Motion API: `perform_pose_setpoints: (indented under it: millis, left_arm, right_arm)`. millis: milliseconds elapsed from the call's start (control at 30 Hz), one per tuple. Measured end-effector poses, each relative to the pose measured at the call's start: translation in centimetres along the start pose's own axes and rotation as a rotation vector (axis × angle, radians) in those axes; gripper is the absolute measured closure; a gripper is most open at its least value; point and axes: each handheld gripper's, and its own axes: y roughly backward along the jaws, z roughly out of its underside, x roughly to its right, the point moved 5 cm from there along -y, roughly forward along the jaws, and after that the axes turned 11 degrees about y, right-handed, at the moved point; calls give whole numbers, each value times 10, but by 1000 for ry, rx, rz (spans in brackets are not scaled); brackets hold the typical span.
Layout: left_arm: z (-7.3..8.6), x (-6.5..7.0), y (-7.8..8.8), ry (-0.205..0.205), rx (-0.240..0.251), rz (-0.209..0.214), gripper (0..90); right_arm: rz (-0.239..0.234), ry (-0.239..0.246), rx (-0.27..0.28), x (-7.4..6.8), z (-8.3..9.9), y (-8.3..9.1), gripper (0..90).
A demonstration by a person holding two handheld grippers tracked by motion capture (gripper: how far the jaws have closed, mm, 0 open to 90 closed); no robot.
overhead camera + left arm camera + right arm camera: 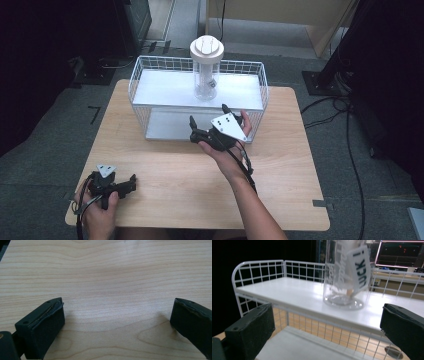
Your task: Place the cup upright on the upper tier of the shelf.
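Observation:
A clear jar (205,75) with a cream lid (206,48) stands upright on the top shelf of a white wire rack (150,84). In the right gripper view the jar (345,277) shows a label with dark letters and stands on the rack's white top shelf (287,293). My right gripper (209,116) is open just in front of the rack, apart from the jar, with nothing between its jaws (329,332). My left gripper (134,183) rests open near the table's front left corner, over bare wood (117,322).
The wooden table (175,170) carries the rack at its back. The rack has a lower shelf (170,125) under the top one. Cables (350,130) and dark stands sit on the grey floor around the table.

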Motion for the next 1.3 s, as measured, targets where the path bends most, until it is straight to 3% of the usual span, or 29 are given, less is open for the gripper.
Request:
perform_pose_setpoints:
  millis: [233,600,1000,1167,1300]
  left_arm:
    - [0,0,0,1,-2,0,0]
    - [0,0,0,1,-1,0,0]
    - [0,0,0,1,-2,1,0]
    - [0,0,0,2,-2,1,0]
    - [0,0,0,2,-2,1,0]
  right_arm:
    - [-1,-1,-32,-2,28,16,0]
    - [25,-8,-71,7,58,33,0]
    - [60,-26,-140,24,96,56,0]
    - [83,-17,-177,35,114,66,0]
    - [105,-37,-200,46,127,77,0]
